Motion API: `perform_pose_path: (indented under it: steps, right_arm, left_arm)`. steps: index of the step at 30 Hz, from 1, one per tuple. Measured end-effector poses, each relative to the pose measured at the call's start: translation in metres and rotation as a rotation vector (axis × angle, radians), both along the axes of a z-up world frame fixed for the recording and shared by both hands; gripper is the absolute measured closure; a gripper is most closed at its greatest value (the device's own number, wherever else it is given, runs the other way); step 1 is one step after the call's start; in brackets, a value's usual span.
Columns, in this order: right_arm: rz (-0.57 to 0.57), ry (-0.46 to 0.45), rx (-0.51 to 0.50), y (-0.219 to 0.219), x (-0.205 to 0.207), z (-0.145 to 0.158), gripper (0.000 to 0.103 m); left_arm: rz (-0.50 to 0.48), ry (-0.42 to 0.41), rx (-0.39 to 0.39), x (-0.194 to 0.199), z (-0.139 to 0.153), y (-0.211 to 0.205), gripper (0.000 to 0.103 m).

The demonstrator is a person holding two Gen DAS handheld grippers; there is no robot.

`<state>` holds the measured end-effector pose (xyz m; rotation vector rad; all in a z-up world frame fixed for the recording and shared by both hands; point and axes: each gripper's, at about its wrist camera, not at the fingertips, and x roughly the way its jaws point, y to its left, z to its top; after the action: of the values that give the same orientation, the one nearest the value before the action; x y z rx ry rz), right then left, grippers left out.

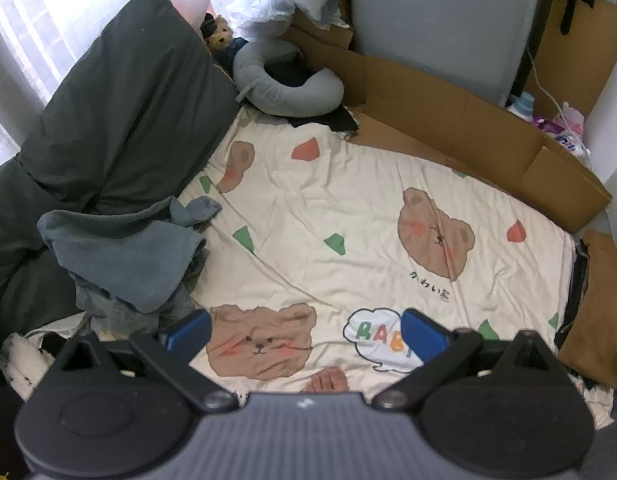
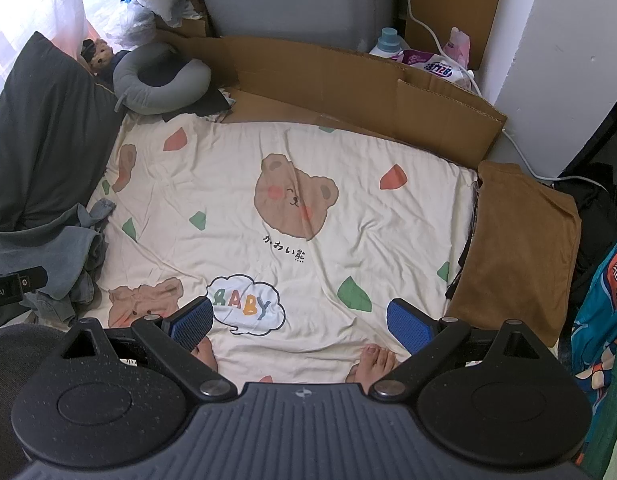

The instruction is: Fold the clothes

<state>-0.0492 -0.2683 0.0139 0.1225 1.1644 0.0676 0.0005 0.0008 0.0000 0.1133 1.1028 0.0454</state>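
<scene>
Both grippers, left gripper [image 1: 306,334] and right gripper [image 2: 300,320], hang spread and empty over the bed sheet [image 1: 348,208]. Crumpled clothes [image 1: 124,256] lie left of them; reaching in, a jaw could snag several layers together.

Both the left gripper [image 1: 306,336] and the right gripper [image 2: 300,322] are matte black with ribbed grey housings, round pivot discs, silver screws and blue textured pads [image 2: 406,322], and the person's feet [image 2: 374,362] look bare.
</scene>
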Motion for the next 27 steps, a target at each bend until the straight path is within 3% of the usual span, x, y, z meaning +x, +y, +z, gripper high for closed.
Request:
perform_pose_path:
  steps: [27]
  right_arm:
    - [-0.005,0.000,-0.018,-0.0006,-0.0006,-0.0022,0.006]
  left_arm:
    - [-0.018,-0.022,-0.004,-0.0038,-0.0033,-0.0034,0.001]
